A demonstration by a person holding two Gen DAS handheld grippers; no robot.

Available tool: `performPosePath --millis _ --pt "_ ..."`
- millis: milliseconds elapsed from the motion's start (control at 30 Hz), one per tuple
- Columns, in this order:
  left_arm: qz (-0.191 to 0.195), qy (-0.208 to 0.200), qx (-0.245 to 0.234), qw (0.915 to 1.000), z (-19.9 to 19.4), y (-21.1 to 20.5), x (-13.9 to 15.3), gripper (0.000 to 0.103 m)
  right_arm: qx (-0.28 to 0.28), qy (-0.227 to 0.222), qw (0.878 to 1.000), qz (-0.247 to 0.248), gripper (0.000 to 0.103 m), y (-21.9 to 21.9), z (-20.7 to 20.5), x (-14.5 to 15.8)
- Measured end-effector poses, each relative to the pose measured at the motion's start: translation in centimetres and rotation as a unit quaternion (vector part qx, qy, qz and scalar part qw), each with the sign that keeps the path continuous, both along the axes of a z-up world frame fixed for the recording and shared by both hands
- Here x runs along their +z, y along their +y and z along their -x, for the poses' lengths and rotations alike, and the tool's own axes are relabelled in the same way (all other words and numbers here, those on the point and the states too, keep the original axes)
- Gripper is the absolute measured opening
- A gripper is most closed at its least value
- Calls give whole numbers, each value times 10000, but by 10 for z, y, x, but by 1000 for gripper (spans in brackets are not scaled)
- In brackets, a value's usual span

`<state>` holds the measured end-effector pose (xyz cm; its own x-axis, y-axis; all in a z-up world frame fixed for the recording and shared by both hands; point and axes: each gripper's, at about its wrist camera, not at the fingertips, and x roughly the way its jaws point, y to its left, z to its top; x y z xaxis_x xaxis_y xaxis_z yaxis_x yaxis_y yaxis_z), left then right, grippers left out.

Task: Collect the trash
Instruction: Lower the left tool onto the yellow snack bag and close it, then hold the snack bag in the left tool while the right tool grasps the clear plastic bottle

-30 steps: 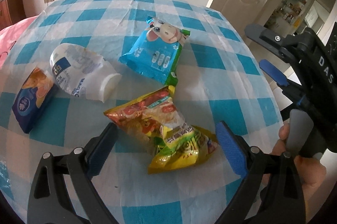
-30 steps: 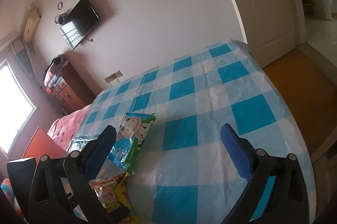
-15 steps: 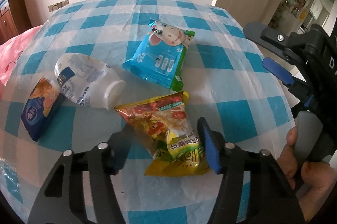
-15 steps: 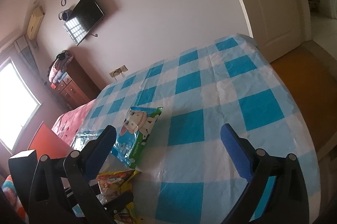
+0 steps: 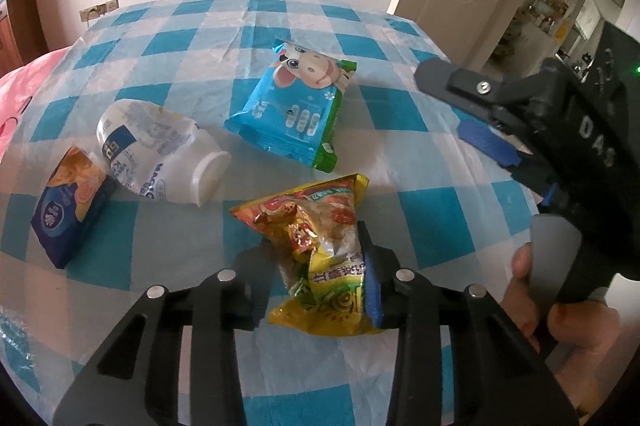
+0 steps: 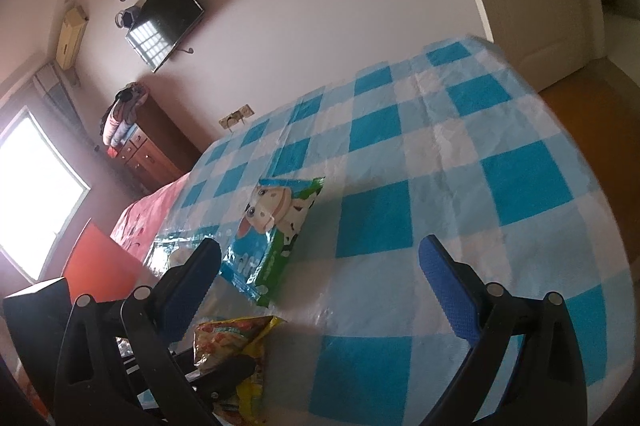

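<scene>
My left tongs (image 5: 320, 266) just clamped onto the yellow snack bag (image 5: 320, 250), still lying on the table (image 5: 420, 226) w/ other trash. Right tongs (image 6: 320, 286) apart, empty. Bag's ready to lift.

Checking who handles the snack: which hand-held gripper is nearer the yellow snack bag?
Left. The left hand-held gripper pinches the yellow snack bag; the right hand-held gripper hovers open beside it.

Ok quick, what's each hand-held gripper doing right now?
Left hand-held gripper: closed on the yellow snack bag.
Right hand-held gripper: open, holding nothing.
</scene>
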<state>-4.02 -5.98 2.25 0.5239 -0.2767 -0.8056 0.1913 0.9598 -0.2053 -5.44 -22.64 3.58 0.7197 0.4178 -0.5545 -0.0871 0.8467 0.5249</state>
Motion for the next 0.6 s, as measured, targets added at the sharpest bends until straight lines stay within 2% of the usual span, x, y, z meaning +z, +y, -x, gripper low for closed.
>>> performPosePath --millis 300,600 --pt "345 -100 -38 9993 9 24 11 35 202 44 9997 -106 98 11 -1 -3" --pt "532 -299 217 9979 22 73 29 35 760 -132 9965 326 98 54 5 2"
